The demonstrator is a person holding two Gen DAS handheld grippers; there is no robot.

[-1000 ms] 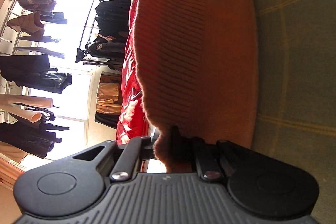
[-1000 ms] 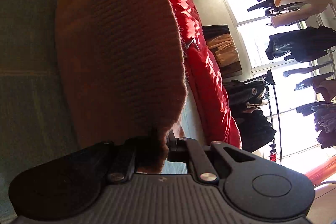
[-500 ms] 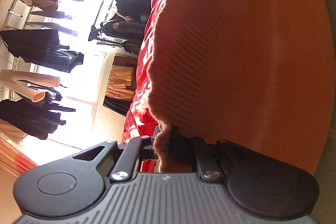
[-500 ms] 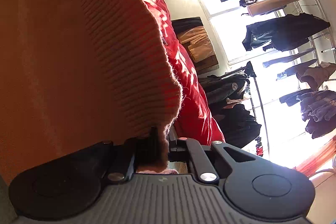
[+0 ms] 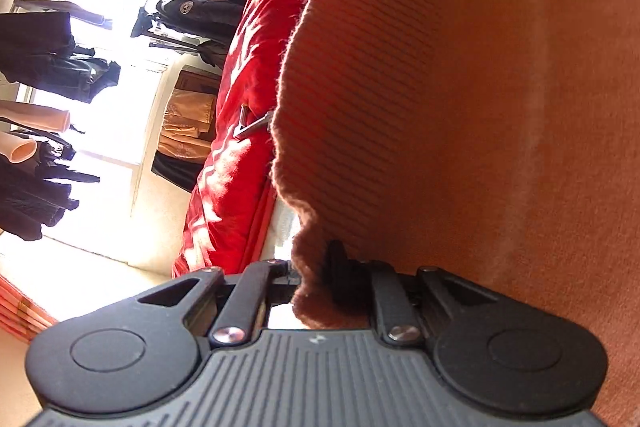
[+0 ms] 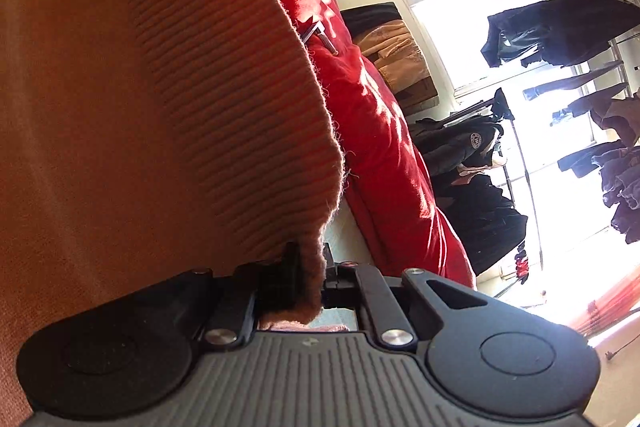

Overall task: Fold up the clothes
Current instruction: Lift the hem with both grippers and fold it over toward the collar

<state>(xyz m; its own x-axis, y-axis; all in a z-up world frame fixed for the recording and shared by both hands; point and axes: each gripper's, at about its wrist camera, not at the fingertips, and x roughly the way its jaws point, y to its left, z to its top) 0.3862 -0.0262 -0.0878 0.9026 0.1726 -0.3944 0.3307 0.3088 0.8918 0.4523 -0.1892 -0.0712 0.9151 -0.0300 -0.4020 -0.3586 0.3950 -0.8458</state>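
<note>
Sweater [image 5: 460, 107], orange knit, hangs by its edge between both grippers: left gripper [image 5: 316, 283] opening with the fabric between its jaws, right gripper [image 6: 310, 279] clamped tight. Red quilt [image 5: 248, 131] lies beside.

Fuzzy ribbed knit sweater [image 5: 460, 107]; glossy red quilt [image 5: 244, 115]

I can read no text from here; the round badge on the dark jacket [image 5: 185, 7] hanging on the rack is too small to make out.
</note>
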